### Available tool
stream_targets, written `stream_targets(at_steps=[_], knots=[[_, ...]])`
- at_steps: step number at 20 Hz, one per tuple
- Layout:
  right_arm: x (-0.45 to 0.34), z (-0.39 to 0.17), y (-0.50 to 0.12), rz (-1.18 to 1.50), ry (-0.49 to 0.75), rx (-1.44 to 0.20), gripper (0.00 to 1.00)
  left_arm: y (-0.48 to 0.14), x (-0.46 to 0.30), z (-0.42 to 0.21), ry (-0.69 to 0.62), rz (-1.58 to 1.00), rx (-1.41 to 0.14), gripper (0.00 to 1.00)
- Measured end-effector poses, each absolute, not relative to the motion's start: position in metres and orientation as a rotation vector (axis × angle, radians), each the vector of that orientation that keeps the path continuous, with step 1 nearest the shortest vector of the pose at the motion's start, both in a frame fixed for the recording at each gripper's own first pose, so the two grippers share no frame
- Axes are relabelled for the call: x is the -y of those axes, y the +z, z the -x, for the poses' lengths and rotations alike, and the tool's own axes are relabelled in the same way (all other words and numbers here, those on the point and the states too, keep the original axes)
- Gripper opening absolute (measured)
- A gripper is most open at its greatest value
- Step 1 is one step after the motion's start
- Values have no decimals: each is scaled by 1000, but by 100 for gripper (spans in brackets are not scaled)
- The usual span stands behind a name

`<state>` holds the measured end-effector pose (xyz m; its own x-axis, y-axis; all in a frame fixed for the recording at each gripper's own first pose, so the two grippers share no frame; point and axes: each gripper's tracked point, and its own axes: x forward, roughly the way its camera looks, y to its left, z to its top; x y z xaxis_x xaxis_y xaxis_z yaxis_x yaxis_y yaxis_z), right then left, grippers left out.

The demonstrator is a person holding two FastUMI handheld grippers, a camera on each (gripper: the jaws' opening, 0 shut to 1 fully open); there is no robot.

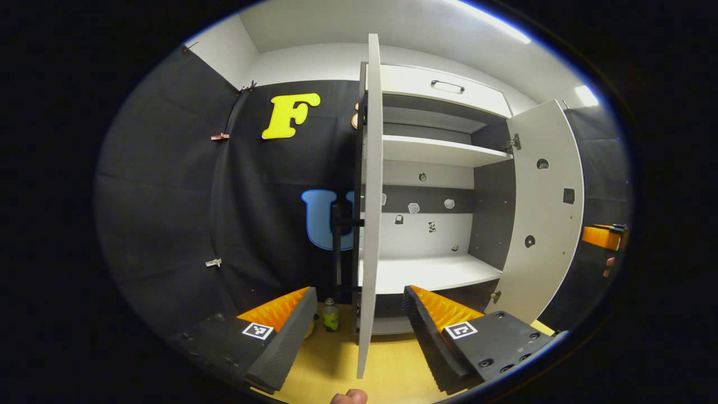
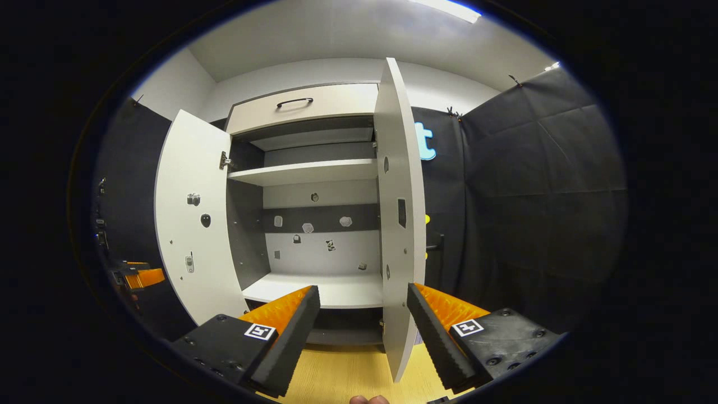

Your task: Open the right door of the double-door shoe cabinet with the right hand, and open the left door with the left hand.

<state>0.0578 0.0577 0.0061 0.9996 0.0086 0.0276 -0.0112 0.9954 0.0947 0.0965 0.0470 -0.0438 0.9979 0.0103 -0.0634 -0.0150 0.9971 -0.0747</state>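
Observation:
The white shoe cabinet [image 1: 432, 272] stands with both doors swung out. In the left gripper view the left door [image 1: 370, 185] is seen edge-on, its black handle [image 1: 336, 241] on the outer face. My left gripper [image 1: 359, 297] is open, one finger on each side of that door's edge without pressing it. The right door [image 1: 544, 213] stands wide at the right. In the right gripper view the right door [image 2: 401, 224] sits close to the right-hand finger of my open right gripper [image 2: 363, 293]. The left door [image 2: 190, 224] shows beyond, with the left gripper [image 2: 137, 278] beside it.
Inside the cabinet are two bare white shelves [image 2: 305, 171]. Above them is a drawer with a dark handle [image 2: 294, 102]. A small bottle [image 1: 331, 315] stands on the wooden floor [image 1: 387, 365] by the left door. The right gripper [image 1: 603, 235] shows past the right door.

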Motion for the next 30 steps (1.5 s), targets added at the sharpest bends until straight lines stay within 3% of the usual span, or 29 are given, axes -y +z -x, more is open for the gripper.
stream_targets(at_steps=[11,30], knots=[[-66,-54,13,-98,21,44,98,-40,16,-94,-20,122,-52,95],[-69,-58,14,-110,31,48,98,-6,67,-84,-33,-21,37,95]])
